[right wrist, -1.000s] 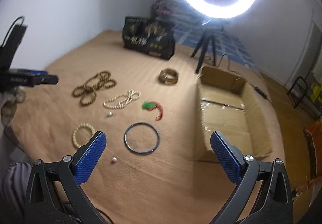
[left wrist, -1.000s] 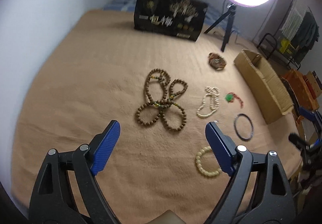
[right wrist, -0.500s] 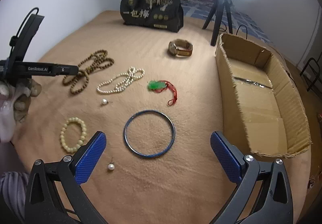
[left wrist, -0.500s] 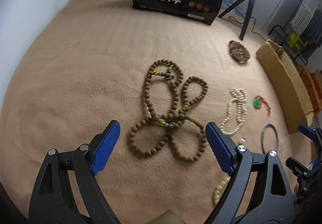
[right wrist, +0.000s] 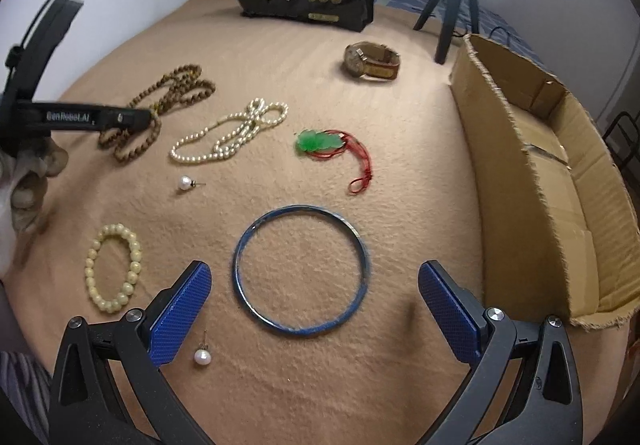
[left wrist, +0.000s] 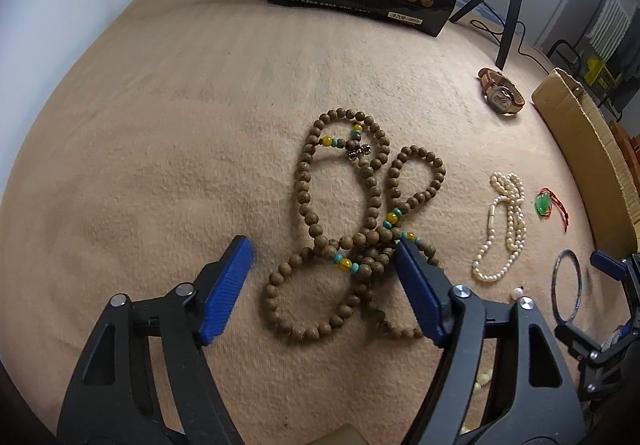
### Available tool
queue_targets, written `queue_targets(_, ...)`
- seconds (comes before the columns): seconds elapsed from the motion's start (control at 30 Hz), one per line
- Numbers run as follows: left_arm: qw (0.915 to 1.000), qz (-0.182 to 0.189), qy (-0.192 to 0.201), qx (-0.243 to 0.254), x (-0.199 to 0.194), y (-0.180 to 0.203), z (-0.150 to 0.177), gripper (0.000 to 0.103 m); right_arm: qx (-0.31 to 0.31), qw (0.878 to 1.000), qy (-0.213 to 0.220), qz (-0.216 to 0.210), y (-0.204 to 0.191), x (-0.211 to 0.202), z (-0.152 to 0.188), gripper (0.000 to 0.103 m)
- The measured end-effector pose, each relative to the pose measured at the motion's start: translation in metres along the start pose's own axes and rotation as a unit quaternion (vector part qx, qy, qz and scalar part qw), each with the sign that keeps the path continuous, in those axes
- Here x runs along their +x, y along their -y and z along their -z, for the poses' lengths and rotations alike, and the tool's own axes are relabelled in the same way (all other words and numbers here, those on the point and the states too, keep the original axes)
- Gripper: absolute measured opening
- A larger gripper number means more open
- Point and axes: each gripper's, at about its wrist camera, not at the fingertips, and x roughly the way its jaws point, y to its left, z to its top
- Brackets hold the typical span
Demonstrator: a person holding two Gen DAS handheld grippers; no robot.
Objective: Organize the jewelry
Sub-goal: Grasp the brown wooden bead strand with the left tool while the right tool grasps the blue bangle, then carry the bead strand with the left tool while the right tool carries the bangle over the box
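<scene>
Left gripper (left wrist: 322,287) spreads its fingers (left wrist: 226,287) wide around the looped wooden bead necklace (left wrist: 352,229), empty; its right finger hides some beads. Right gripper (right wrist: 316,309) is equally wide and empty, the blue bangle (right wrist: 300,269) flat between its fingers, the cardboard box (right wrist: 560,181) to their right.

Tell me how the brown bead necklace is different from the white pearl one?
The brown bead necklace has bigger, dark beads with yellow and turquoise ones mixed in; the white pearl necklace has tiny, pale beads throughout. The brown one sprawls in several crossing loops; the pearl one lies folded narrow. Both rest on the tan blanket.
</scene>
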Motion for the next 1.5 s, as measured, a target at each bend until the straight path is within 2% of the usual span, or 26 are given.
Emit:
queue_targets(0.07, 1.0, -0.004, 0.002, 0.001, 0.001, 0.001, 0.0, 0.068, -0.004, 1.0, -0.01, 0.005, -0.002, 0.006, 0.0, 0.103)
queue_targets(0.17, 0.9999, -0.015, 0.005, 0.005, 0.002, 0.002, -0.001, 0.054, 0.003, 1.0, -0.018, 0.005, -0.001, 0.011, 0.001, 0.103)
queue_targets(0.23, 0.9999, -0.014, 0.006, 0.004, 0.003, 0.002, -0.002, 0.039, 0.013, 1.0, -0.022, -0.001, 0.001, 0.013, 0.001, 0.103)
queue_targets(0.3, 0.9999, -0.014, 0.006, 0.0, 0.003, 0.0, -0.003, 0.029, 0.019, 1.0, -0.024, -0.004, 0.003, 0.014, 0.0, 0.102)
queue_targets(0.33, 0.9999, -0.012, 0.006, -0.003, 0.003, -0.002, -0.004, 0.023, 0.019, 0.999, -0.026, -0.005, 0.003, 0.014, 0.0, 0.101)
queue_targets(0.4, 0.9999, -0.01, 0.006, -0.011, 0.003, -0.005, -0.004, 0.018, 0.018, 0.999, -0.026, -0.01, 0.001, 0.014, 0.0, 0.094)
queue_targets(0.47, 0.9998, -0.004, 0.008, -0.018, 0.002, -0.007, -0.003, 0.018, 0.015, 0.999, -0.024, -0.016, -0.001, 0.012, 0.001, 0.086)
queue_targets(0.53, 0.9997, -0.004, 0.011, -0.022, -0.001, -0.008, 0.0, 0.016, 0.012, 0.999, -0.021, -0.021, -0.001, 0.009, 0.0, 0.073)
queue_targets(0.6, 0.9995, -0.003, 0.015, -0.026, -0.004, -0.009, 0.003, 0.016, 0.016, 0.999, -0.02, -0.027, 0.001, 0.007, -0.001, 0.073)
queue_targets(0.67, 0.9994, -0.002, 0.016, -0.03, -0.009, -0.01, 0.005, 0.01, 0.019, 0.999, -0.018, -0.03, 0.002, 0.005, -0.001, 0.072)
queue_targets(1.17, 0.9966, 0.019, 0.065, -0.048, -0.076, -0.016, 0.006, 0.01, 0.023, 0.998, 0.044, -0.029, 0.003, -0.049, -0.006, 0.072)
queue_targets(1.5, 0.992, 0.056, 0.098, -0.058, -0.123, -0.009, 0.002, 0.01, 0.036, 0.995, 0.088, -0.01, 0.022, -0.1, 0.001, 0.072)
